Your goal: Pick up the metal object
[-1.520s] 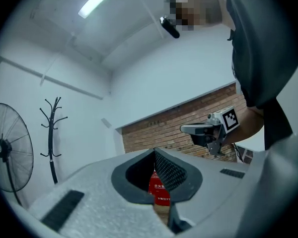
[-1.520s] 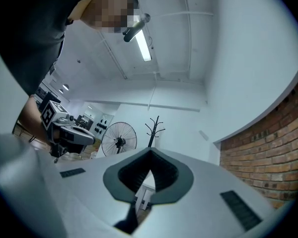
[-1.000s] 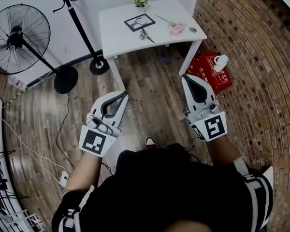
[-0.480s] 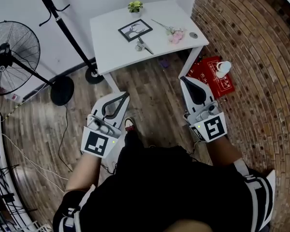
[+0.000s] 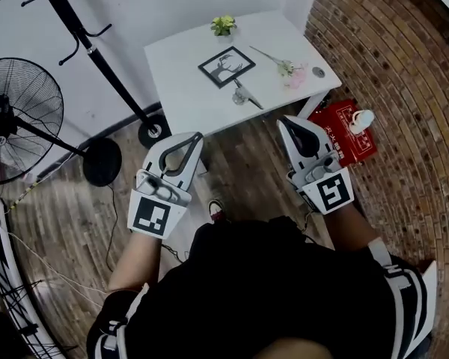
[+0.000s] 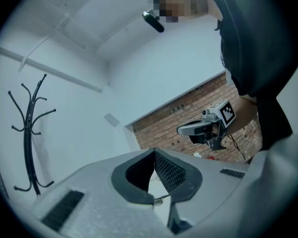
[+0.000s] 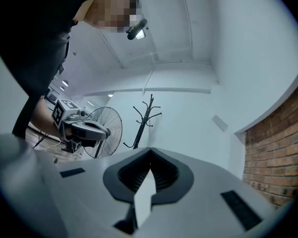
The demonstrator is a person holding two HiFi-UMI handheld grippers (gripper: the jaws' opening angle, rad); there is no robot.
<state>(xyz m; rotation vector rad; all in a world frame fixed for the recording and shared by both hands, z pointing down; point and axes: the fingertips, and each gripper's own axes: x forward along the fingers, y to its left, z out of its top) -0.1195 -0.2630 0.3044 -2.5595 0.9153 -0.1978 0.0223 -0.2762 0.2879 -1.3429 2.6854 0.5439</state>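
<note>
A small metal object (image 5: 242,96) with a thin dark stem lies near the front edge of the white table (image 5: 187,88), just below a framed deer picture (image 5: 227,66). Both grippers are held over the wooden floor in front of the table, short of it. My left gripper (image 5: 197,135) points at the table's front left, its jaws shut with nothing between them (image 6: 154,151). My right gripper (image 5: 283,120) sits below the table's right front corner, also shut and empty (image 7: 150,151). Each gripper view looks up at walls and ceiling, not at the metal object.
On the table stand a small potted plant (image 5: 224,25), a pink flower (image 5: 292,71) and a small round thing (image 5: 318,72). A coat stand (image 5: 97,58) and a floor fan (image 5: 15,122) are at the left. A red box (image 5: 352,142) sits by the brick wall (image 5: 404,73).
The person has stepped toward the table, which now lies closer to both grippers. Both grippers stay shut and level with each other.
</note>
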